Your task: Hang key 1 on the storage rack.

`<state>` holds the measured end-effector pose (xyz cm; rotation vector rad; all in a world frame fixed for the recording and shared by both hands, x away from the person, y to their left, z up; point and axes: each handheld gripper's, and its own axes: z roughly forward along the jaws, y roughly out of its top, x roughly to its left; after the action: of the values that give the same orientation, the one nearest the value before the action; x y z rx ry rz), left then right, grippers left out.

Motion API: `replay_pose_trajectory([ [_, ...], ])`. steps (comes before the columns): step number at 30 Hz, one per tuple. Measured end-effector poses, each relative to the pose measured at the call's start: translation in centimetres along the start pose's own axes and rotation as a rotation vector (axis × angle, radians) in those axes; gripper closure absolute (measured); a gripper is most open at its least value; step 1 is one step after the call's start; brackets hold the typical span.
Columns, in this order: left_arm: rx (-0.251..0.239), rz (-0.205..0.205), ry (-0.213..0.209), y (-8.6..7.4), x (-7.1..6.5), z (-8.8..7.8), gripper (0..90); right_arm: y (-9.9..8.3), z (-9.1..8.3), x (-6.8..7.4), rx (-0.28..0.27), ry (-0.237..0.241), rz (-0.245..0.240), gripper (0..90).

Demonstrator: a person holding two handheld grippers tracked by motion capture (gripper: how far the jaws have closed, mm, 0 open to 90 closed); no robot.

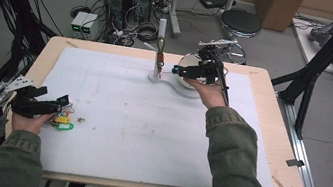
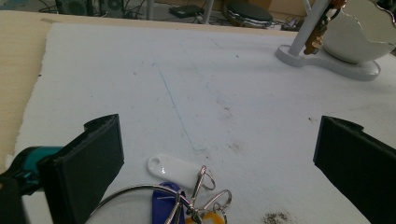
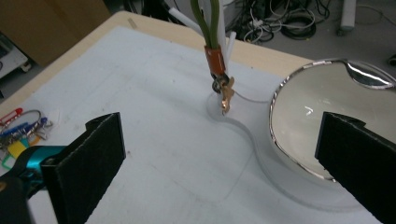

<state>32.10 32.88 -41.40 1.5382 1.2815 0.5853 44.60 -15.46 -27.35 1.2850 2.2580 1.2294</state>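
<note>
White foam sheet is covering the surface (image 1: 258, 77); a bunch of keys (image 2: 187, 196) is lying at its near left edge, between the spread left tongs (image 2: 217, 172). The right tongs (image 3: 219, 163), also spread and empty, are hovering by the stand (image 1: 160, 47) where a lanyard (image 3: 208, 18) is hanging. Risk: the loose ring and tags could be slipping sideways as the jaws close, leaving a partial pinch.

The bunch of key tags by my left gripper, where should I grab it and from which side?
Probably the white tag: it lies flat, sticking out clear of the bunch. Bring the open left gripper down from above, jaws across its narrow width; the wire rings look too thin to pinch.
</note>
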Motion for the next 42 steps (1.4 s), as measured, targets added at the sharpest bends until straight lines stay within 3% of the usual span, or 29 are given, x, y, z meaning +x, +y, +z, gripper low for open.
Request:
replay_pose_trajectory([
  [22,0.005,0.003,0.002,0.0,0.0,-0.1,2.1,-5.1,-3.5,-2.4,-0.052,-0.029,0.03,0.9],
  [27,0.003,-0.002,0.002,0.0,-0.1,-0.1,2.1,-6.5,-3.7,-3.2,-0.048,-0.037,0.051,0.9],
  [35,0.005,-0.002,0.004,0.0,-0.1,-0.1,2.1,-8.4,-4.0,-3.9,-0.041,-0.061,0.026,0.8],
  [42,0.005,-0.001,0.007,0.0,-0.2,-0.1,2.1,-9.9,-4.1,-4.6,-0.031,-0.063,0.035,0.9],
])
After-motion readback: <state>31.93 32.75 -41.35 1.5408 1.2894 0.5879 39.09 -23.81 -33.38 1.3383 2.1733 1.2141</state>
